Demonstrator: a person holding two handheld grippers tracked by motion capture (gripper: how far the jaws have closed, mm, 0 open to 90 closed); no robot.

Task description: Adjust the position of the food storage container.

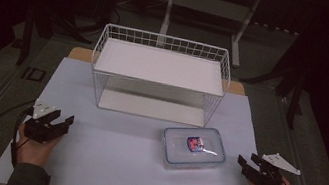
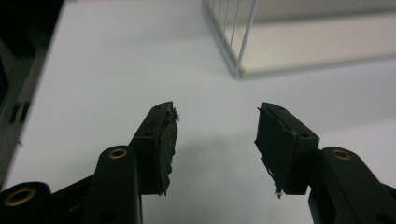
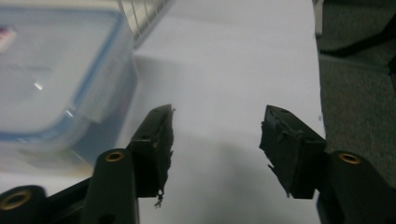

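A clear plastic container (image 1: 193,148) with a blue-edged lid lies flat on the white table (image 1: 105,159), towards the right of the person's side. Something small and red and blue shows through its lid. It sits just in front of a white wire shelf rack (image 1: 160,74) that stands at the middle of the table.

The right gripper (image 1: 247,165) is held low at the table's right edge, near the container's right end but apart from it, with its jaws pointing left towards the container. In the right gripper view the container (image 3: 56,79) is blurred and close, up and to the left of the left jaw; bare table shows between the two jaws. The jaws stand wide apart and hold nothing.

The left gripper (image 1: 62,121) is held at the table's left side, well apart from the container, pointing towards the rack. In the left gripper view its jaws are also spread wide with nothing between them, over bare table, and the rack's lower corner (image 2: 240,70) lies ahead and to the right
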